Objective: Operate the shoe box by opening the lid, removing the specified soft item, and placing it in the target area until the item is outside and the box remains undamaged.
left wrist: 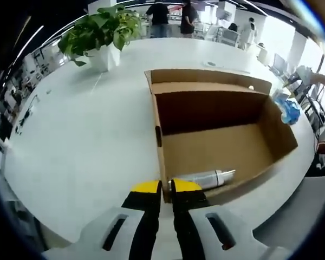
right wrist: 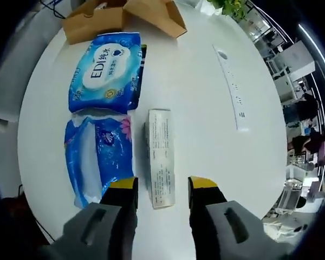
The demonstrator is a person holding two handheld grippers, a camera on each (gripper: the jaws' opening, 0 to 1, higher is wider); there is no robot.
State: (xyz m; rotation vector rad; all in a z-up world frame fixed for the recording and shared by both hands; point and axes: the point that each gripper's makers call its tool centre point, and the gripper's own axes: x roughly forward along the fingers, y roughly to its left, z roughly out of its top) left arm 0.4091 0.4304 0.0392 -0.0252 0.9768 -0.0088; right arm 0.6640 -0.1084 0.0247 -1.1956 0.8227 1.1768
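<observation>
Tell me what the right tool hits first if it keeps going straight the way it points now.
Probably the slim white carton: it lies on the table lengthwise between the open jaws of the right tool, its near end already between the tips. Height above it is unclear, so the tool might pass over.

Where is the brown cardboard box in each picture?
Left gripper view: the open brown cardboard box sits in the middle and right.
Right gripper view: part of the box pokes in at the top left.
Shared landmark: the green leafy plant, top left there, top right here.
</observation>
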